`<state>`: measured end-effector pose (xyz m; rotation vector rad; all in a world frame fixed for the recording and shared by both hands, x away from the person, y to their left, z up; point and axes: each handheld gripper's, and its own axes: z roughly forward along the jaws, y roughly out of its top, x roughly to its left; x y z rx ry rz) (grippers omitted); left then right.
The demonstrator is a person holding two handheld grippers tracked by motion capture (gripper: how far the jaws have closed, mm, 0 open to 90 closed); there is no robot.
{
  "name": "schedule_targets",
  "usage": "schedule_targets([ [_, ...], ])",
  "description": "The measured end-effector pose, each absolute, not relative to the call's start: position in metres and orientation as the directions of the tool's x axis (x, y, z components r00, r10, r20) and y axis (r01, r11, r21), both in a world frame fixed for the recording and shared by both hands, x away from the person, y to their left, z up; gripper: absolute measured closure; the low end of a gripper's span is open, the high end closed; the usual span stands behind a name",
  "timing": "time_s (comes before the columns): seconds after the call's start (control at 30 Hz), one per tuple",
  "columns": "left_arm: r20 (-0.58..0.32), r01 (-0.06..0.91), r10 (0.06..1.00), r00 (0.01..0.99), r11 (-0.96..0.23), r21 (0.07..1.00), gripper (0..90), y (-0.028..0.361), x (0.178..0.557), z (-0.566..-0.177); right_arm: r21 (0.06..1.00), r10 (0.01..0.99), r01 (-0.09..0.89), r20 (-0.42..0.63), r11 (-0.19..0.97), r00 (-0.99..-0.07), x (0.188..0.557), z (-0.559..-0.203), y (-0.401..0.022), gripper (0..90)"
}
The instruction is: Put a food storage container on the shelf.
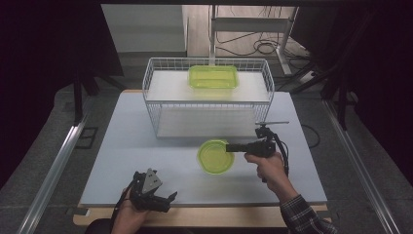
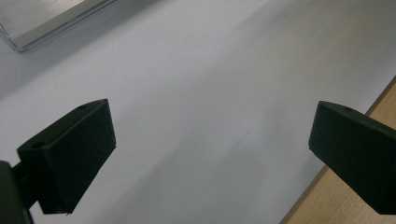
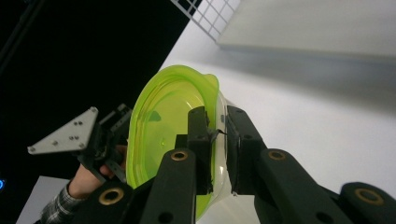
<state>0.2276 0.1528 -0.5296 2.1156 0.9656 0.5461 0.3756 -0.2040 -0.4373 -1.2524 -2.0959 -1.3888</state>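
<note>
Bowl [image 1: 215, 156], round, translucent lime-green plastic: we hold it by its rim in the right gripper [image 1: 233, 148], jaws closed on the near wall, one pad inside and one outside, as the right gripper view shows [image 3: 168, 140]. We pinch the rim because it is the one thin edge the jaws can close on. In the high view the bowl hangs just in front of the wire rack [image 1: 208, 97], slightly above the table [image 1: 126, 146], mouth turned mostly upward; we judge it is being carried toward the rack.

Left gripper [image 1: 163, 199]: jaws wide apart, nothing between them, as the left gripper view shows [image 2: 210, 154]. We keep it parked at the near edge of the table, well apart from the bowl, so it stays out of the carrying hand's way.

Container [image 1: 213, 77], rectangular, same green: it sits on the top shelf of the rack, towards the back, leaving bare shelf on either side.

Surface: pale grey-white board, laid over a wooden top whose edge shows along the near side.

Room: dark curtains left and right, grey floor, metal rails on either side of the table, cables [image 1: 258, 46] on the floor behind the rack.
</note>
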Motion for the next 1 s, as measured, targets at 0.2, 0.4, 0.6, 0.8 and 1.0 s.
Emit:
schedule_targets([
  [0.2,0.064,0.468,0.778,0.625,-0.438,0.768,0.4,0.154,0.228,-0.53,0.593,0.49,0.797,0.665,0.112,-0.563,0.381,-0.422,-0.208,81.0],
  [0.4,0.062,0.469,0.778,0.625,-0.438,0.767,0.4,0.154,0.228,-0.53,0.61,0.491,0.788,0.663,0.083,-0.565,0.386,-0.409,-0.211,81.0],
  [0.6,0.067,0.471,0.777,0.626,-0.445,0.762,0.4,0.154,0.229,-0.53,0.623,0.492,0.781,0.663,0.057,-0.564,0.391,-0.393,-0.213,81.0],
  [0.8,0.071,0.471,0.774,0.629,-0.452,0.758,0.3,0.154,0.229,-0.531,0.643,0.486,0.765,0.659,0.032,-0.574,0.398,-0.373,-0.214,81.0],
  [1.0,0.068,0.471,0.776,0.627,-0.448,0.76,0.3,0.154,0.229,-0.531,0.663,0.485,0.748,0.649,0.018,-0.587,0.404,-0.355,-0.212,81.0],
])
